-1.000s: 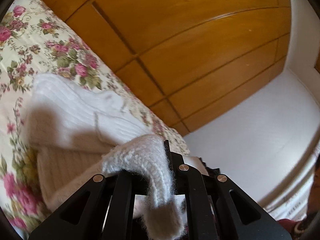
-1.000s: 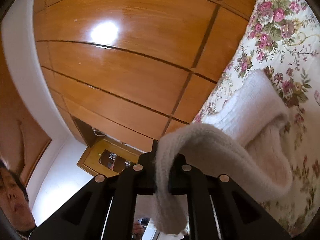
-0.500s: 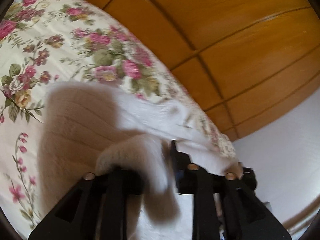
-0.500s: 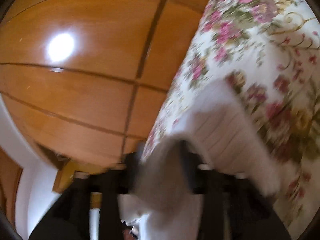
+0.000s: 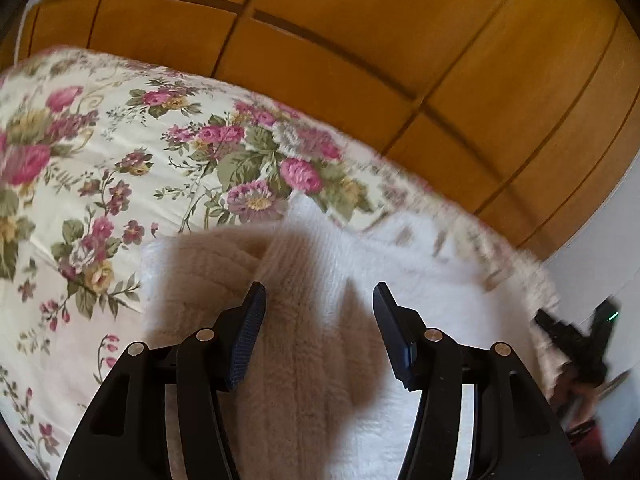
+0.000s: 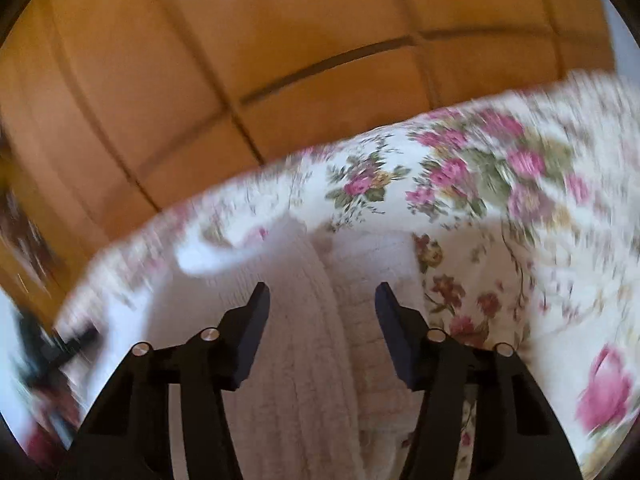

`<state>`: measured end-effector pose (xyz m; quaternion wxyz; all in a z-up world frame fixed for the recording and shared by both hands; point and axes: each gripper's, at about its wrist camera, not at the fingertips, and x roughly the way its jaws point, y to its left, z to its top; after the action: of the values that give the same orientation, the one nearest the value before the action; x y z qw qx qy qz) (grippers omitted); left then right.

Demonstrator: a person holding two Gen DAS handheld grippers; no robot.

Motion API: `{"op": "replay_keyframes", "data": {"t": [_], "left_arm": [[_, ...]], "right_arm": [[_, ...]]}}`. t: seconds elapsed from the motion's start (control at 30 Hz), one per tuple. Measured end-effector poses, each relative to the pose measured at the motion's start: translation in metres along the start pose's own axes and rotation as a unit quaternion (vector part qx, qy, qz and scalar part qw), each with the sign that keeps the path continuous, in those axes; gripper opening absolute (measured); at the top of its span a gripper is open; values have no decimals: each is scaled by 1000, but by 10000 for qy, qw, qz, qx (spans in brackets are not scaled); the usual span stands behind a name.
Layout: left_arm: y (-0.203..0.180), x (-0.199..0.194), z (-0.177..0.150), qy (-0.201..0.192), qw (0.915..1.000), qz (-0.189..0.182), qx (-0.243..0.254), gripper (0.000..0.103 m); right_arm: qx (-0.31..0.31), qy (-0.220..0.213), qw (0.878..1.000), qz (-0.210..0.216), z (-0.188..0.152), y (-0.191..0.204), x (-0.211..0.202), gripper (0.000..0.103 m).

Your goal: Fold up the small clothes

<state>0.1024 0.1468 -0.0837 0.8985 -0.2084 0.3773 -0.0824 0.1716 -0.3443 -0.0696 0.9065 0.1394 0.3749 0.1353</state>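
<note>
We see the knitted garment point(image 5: 320, 280) lying on the bedspread point(image 5: 120, 168) of the bed, near its far edge, one fold laid over another. Behind the bed stands a panelled wooden wall point(image 5: 360, 40). Our left gripper point(image 5: 318, 300) hangs above the garment's left part, our right gripper point(image 6: 322, 300) above its right part. The bedspread stretches leftward and rightward of the garment.

Cream-white ribbed knit garment point(image 5: 312, 320), w/ fuzzy texture. White quilted bedspread point(image 5: 120, 184) is printed w/ pink and purple roses, green leaves. Orange-brown wooden panel wall point(image 5: 360, 40), dark grooves. Black gripper fingers point(image 5: 244, 332), blue pads.
</note>
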Motion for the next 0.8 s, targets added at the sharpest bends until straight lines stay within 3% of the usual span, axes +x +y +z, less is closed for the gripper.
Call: {"op": "replay_keyframes", "data": {"t": [0.07,0.13,0.17,0.2,0.23,0.3,0.4,0.47,0.5,0.53,0.6,0.63,0.67,0.7,0.8], "left_arm": [[-10,13,-1,94,9990,234,371,55],[-24,26,-6,141,9939,542,947,54],[-30,31,-9,163,9896,724,1234,33],[-34,33,-12,131,9839,1014,1463,18],[-33,29,-12,74,9839,1041,1450,5],[-27,10,-9,-254,9893,896,1118,4],[-9,-15,-7,-749,9897,1016,668,4],[2,-15,-10,-737,9907,1073,408,4],[9,-7,-14,-542,9921,1091,290,4],[13,-1,-16,-410,9928,1099,240,5],[10,1,-18,-425,9920,1139,343,8],[6,-1,-17,-442,9914,1154,424,26],[3,-4,-15,-426,9921,1102,425,53],[1,-12,-13,-459,9934,1007,301,63],[-7,-35,-10,-900,9931,756,5,65]], "right_arm": [[-497,232,9982,-240,-5,17,18,52],[-893,470,9932,-582,-13,27,34,37],[-980,550,9914,-672,-15,27,42,14],[-1000,618,9905,-714,-17,26,48,9],[-901,554,9918,-715,-17,24,46,8],[-664,263,9945,-760,-10,17,36,6],[-366,-132,9949,-933,-3,7,19,6],[-81,-35,9947,-1028,-5,-4,26,6],[112,181,9945,-1022,-9,-11,37,6],[234,315,9937,-1048,-15,-17,48,6],[46,169,9935,-1125,-20,-12,48,9],[-137,109,9927,-1197,-21,-7,46,12],[-343,82,9907,-1316,-21,0,43,23],[-440,54,9888,-1428,-21,5,38,35],[-470,-355,9910,-1204,-15,18,14,35]]}}
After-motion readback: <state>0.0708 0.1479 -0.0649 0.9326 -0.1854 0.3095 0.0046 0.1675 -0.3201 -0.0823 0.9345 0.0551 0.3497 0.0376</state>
